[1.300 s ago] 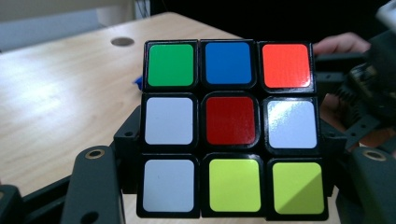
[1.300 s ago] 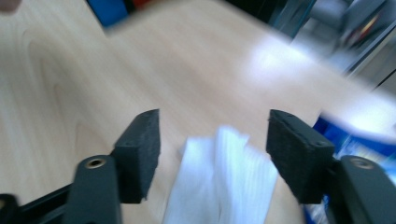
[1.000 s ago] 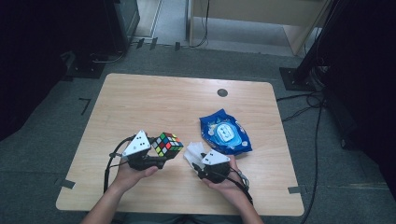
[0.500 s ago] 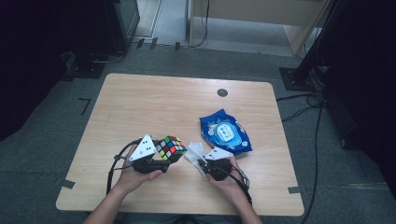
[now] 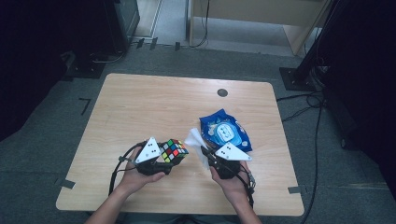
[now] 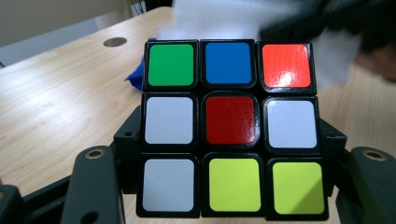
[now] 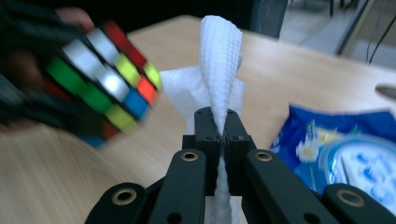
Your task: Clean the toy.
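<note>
White wipe (image 7: 219,60) pinched in the right tool (image 7: 223,128), whose jaws just closed, beside the blue pack (image 5: 226,132); left tool (image 5: 164,161) clamps the cube (image 6: 231,126) above the surface (image 5: 140,102).

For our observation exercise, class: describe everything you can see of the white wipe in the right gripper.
The white wipe is a thin sheet with a fine woven-looking texture, like a soft wet tissue. It is bunched and twisted into a narrow fold, pinched between the shut jaws of the right gripper, which have just been closing. Part stands up above the jaws; a looser part spreads behind and more hangs below. It is held off the table, between the cube and the blue pack.
</note>
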